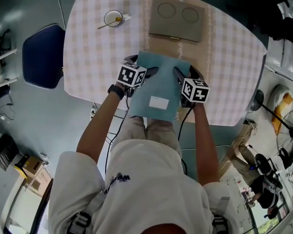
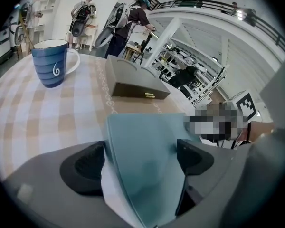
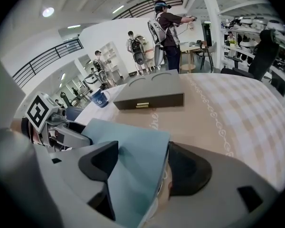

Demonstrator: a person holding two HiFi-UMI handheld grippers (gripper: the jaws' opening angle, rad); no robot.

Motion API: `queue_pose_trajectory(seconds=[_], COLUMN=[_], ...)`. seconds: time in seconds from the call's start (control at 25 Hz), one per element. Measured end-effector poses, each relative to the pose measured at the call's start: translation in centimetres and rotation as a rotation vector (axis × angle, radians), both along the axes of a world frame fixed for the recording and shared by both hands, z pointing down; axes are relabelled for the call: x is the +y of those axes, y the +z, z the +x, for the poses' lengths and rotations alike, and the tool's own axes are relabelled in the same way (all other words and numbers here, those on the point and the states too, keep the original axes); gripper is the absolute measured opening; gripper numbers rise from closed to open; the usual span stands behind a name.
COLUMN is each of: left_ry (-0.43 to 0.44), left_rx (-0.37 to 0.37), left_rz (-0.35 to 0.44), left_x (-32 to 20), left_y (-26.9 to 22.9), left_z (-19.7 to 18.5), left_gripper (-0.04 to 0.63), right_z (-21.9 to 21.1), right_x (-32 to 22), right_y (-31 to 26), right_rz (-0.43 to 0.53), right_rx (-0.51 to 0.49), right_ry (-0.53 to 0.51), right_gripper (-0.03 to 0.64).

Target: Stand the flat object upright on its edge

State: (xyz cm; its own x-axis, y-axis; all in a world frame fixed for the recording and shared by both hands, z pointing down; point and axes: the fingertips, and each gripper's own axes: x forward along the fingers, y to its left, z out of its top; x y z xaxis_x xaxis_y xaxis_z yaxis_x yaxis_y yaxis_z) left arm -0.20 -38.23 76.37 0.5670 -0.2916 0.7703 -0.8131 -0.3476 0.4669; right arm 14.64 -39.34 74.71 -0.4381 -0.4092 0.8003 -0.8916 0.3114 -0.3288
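Teal book (image 1: 158, 89) with a white label is held at the near edge of the table (image 1: 88, 48), tilted, its near end overhanging the edge toward the person. Whether its far edge touches the table cannot be told. Left claw (image 1: 147, 72) is clamped on the book's left side, and right claw (image 1: 179, 77) is clamped on its right side. A flat box (image 1: 177, 18) lies just beyond the book. A cup (image 1: 113, 18) stands well apart, far left.
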Motion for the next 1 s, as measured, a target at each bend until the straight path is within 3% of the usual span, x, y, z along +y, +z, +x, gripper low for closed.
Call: queue_pose_trajectory(seconds=[0.48,0.72,1.0], left_ry=[-0.011,-0.017,0.021], left_rx=[-0.006,0.001,0.000], left_rz=[0.054,0.129,0.228], left_x=[0.5,0.9,1.5], left_y=[-3.3,-6.9,-12.0], left_z=[-1.4,-1.3,-0.7], left_gripper=[0.463,0.456,0.454], right_z=[-1.2,-1.0,0.2], right_x=[0.3,0.9,2.2], right_y=[-3.3,-6.8,-11.9], right_rz=[0.083,0.149,0.245], right_rx=[-0.002,0.002,-0.018], right_ry=[-0.012,-0.007,0.074], right_gripper=[0.319,0.313,0.273])
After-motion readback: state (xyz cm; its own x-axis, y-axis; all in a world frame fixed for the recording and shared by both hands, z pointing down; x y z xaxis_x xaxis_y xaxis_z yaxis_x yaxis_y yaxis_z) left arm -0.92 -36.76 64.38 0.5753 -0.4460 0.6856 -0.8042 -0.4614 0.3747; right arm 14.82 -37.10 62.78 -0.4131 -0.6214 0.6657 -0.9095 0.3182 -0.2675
